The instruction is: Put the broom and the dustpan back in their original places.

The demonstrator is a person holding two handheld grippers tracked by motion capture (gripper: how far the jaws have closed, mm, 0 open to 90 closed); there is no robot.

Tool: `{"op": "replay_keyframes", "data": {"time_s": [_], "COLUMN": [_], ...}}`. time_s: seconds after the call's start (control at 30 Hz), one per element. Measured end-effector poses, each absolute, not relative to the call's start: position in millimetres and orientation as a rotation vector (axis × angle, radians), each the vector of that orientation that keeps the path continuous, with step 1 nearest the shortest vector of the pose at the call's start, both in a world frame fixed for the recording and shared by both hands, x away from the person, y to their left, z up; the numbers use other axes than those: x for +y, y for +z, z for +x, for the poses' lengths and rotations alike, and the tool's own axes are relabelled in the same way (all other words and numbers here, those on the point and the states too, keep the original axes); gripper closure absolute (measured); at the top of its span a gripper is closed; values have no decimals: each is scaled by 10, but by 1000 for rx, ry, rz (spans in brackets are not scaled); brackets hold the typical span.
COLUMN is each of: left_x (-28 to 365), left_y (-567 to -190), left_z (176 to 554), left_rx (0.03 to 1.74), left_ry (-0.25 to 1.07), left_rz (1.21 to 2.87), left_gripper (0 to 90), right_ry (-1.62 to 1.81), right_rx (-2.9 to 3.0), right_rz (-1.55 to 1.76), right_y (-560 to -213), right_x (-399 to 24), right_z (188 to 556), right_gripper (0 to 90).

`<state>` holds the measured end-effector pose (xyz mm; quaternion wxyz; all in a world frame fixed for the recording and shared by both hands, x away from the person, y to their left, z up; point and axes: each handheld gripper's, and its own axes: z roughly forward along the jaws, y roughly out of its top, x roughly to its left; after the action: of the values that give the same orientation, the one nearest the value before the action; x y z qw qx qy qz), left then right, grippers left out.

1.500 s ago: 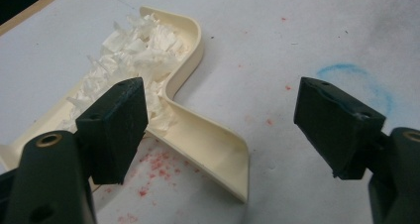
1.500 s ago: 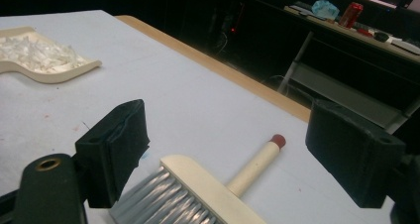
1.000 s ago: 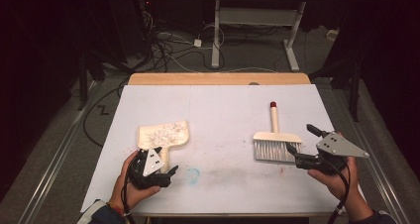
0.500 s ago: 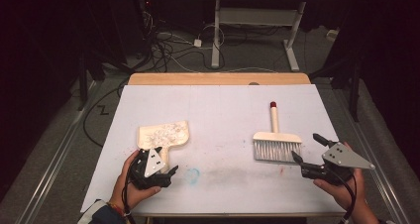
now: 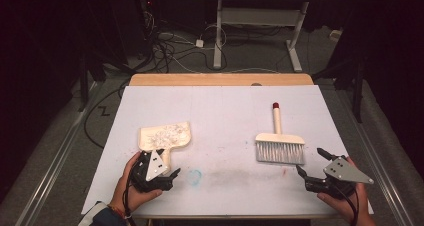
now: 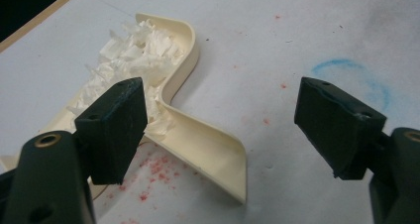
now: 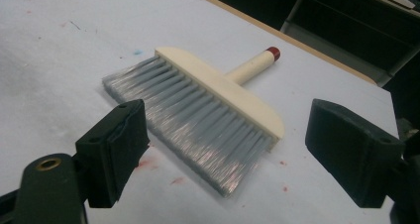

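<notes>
High view, lower left: left gripper (image 5: 161,177) is hovering with jaws apart, empty, just below the cream plastic dustpan (image 5: 165,136) holding white paper shreds (image 6: 136,55), handle facing it. Centre right: cream grey-bristled hand brush (image 5: 279,145) is lying flat. Lower right: right gripper (image 5: 311,171) is gaping, released, probably lining up.

Two hands, two grippers, both low at the near edge.

The left hand (image 5: 131,183) holds the left gripper (image 5: 172,175) with its jaws spread wide, pointing right and slightly forward. The right hand (image 5: 345,201) holds the right gripper (image 5: 310,161), jaws also wide apart, pointing left and forward.
</notes>
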<state>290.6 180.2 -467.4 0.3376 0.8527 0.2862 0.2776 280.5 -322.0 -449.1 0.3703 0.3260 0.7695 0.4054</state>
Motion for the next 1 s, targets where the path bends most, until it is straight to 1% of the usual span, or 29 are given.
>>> {"op": "replay_keyframes", "data": {"time_s": [0.4, 0.63, 1.0], "left_x": [1775, 1786, 1774], "left_y": [-4657, -4651, -4673], "left_z": [2850, 2839, 2857], "left_rx": [726, 726, 723], "left_ry": [751, 755, 743], "left_rz": [2230, 2225, 2239], "left_gripper": [196, 196, 196], "right_ry": [1007, 980, 975], "right_rx": [1968, 1971, 1964], "right_rz": [805, 780, 785], "right_y": [-4461, -4451, -4464], "right_x": [-3161, -3102, -3120], "right_z": [2769, 2739, 2748], "right_gripper": [169, 174, 169]}}
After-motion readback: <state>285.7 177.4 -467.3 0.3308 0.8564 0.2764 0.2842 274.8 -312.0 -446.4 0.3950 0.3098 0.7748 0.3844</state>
